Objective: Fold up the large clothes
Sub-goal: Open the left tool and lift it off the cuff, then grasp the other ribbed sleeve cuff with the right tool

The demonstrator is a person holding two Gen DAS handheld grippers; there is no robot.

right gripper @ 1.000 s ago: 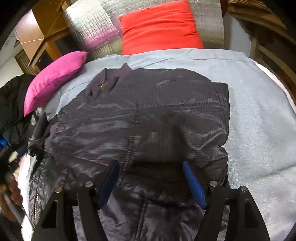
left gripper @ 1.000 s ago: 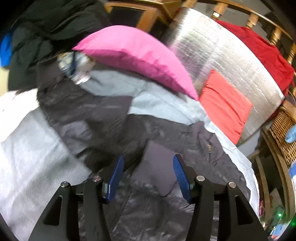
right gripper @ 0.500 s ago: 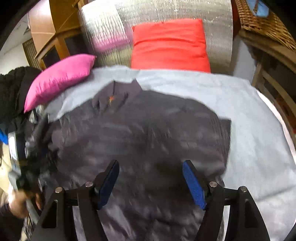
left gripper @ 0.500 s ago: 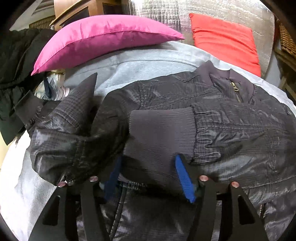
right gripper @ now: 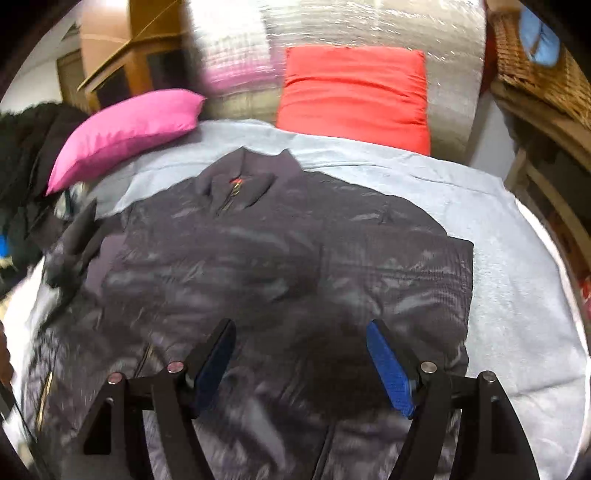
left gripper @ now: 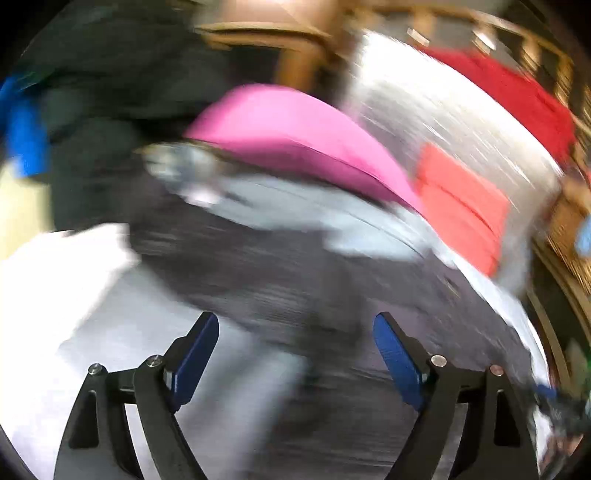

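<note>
A dark quilted jacket lies spread on a grey blanket, collar toward the cushions, both sleeves folded in over its body. My right gripper hovers above the jacket's lower middle, open, nothing between its blue pads. The left wrist view is heavily blurred: the jacket shows as a dark streak on the blanket. My left gripper is over the jacket's left edge, its jaws opening wide, with nothing gripped between them.
A pink cushion and a red cushion lean on a silver padded backrest. Dark clothes are heaped at the left. A wicker basket and wooden furniture stand on the right.
The left gripper carried the sleeve cuff across the jacket, let it go, and swung back left with wider jaws. The right gripper rose and tilted back, staying open.
</note>
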